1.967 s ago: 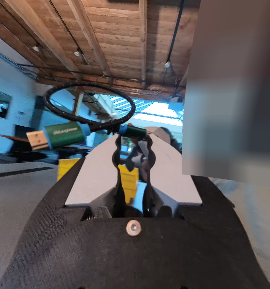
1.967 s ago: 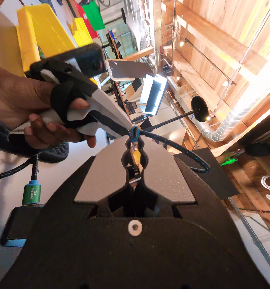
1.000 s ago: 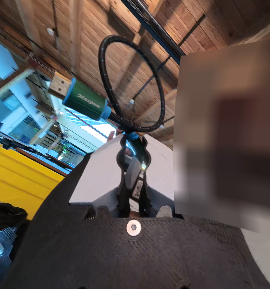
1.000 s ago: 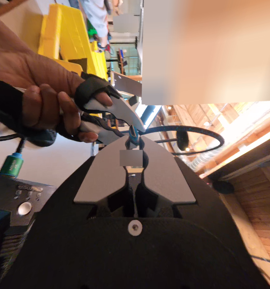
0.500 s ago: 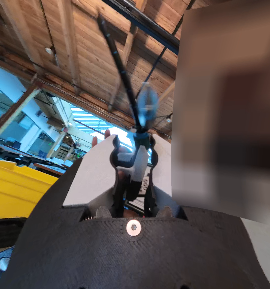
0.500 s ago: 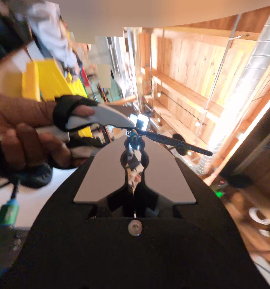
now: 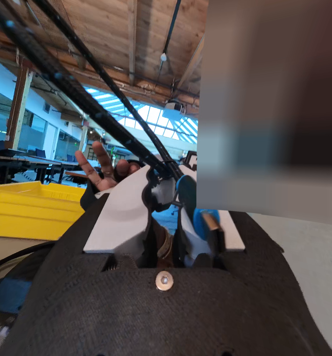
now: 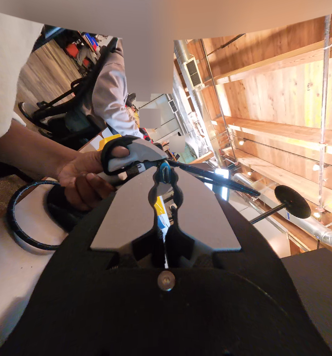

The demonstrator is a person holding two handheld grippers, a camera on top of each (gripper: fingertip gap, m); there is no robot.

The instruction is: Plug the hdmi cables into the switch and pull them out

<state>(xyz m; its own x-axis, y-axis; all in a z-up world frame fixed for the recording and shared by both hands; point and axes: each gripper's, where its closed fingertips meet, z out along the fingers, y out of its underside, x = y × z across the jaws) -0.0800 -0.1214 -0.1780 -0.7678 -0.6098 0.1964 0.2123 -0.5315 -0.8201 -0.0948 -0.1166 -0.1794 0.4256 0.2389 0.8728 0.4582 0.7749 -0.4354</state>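
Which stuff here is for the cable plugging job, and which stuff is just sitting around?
For the job:
left gripper
right gripper
HDMI cable
blue plug

Just lying about:
yellow bin
black chair
black disc on a rod

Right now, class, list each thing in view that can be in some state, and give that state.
left claw: shut on the cable.
right claw: shut on the HDMI plug.
HDMI plug: unplugged, gold tip bare, held in the air.
cable: doubled over, two strands side by side, lifted.
second cable: lying in a loop, not held.
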